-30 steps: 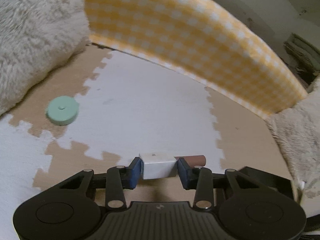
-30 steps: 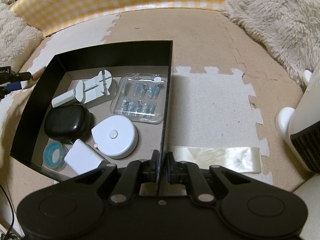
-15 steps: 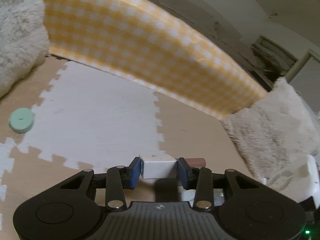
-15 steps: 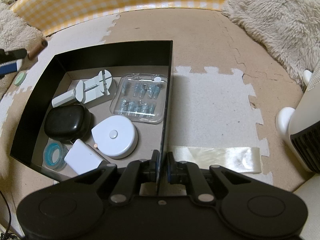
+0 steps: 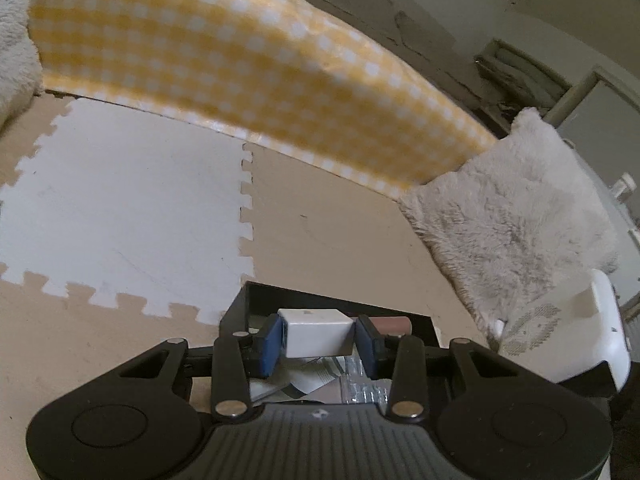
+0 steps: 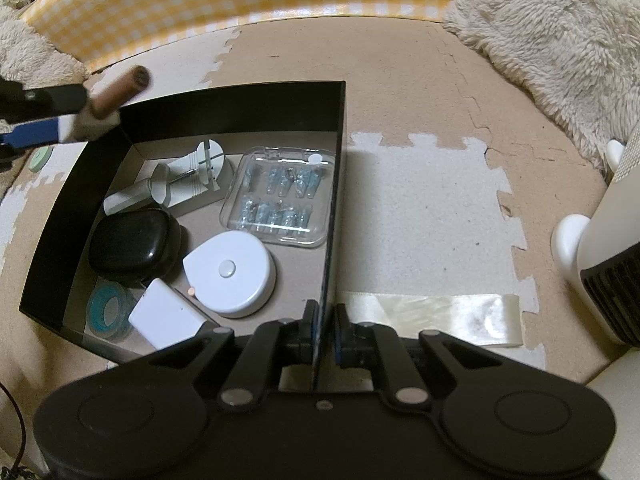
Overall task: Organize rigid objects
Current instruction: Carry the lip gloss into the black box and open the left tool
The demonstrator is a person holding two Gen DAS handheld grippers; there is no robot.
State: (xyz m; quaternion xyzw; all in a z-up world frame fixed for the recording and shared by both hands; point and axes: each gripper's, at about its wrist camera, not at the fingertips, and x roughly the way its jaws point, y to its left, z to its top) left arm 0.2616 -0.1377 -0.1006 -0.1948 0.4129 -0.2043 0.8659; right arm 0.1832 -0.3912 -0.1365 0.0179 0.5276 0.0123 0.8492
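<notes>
The left tool [image 5: 316, 343] pinches a white block [image 5: 317, 336] between its blue pads; a brown cylinder [image 5: 390, 325] sticks out from the block past the right pad. In the right wrist view this same tool [image 6: 86, 118] comes in from 9 o'clock, and the block with its brown cylinder [image 6: 120, 94] hangs over the far left corner of the black box [image 6: 240, 98], above the rim, not inside.

The right tool [image 6: 323, 330] is pressed together on the box's right wall, near its front corner, at 6 o'clock in that view. The box stands on the foam floor mat [image 6: 420, 208].

Inside the box, a clear plastic case [image 6: 280, 196] with small blue parts lies at 1 o'clock of the middle, against the right wall. A round white disc [image 6: 230, 270] lies just in front of it. A black pouch [image 6: 132, 244] sits at 9 o'clock of the disc, touching it or nearly so. A white plastic stand [image 6: 192, 178] lies toward the back wall. A flat white block [image 6: 166, 318] and a blue tape roll [image 6: 108, 308] lie at the near left corner.

A pale green disc [image 6: 40, 158] lies on the mat outside the box at 9 o'clock. A strip of clear tape [image 6: 432, 320] is stuck to the mat to the right of the box.
</notes>
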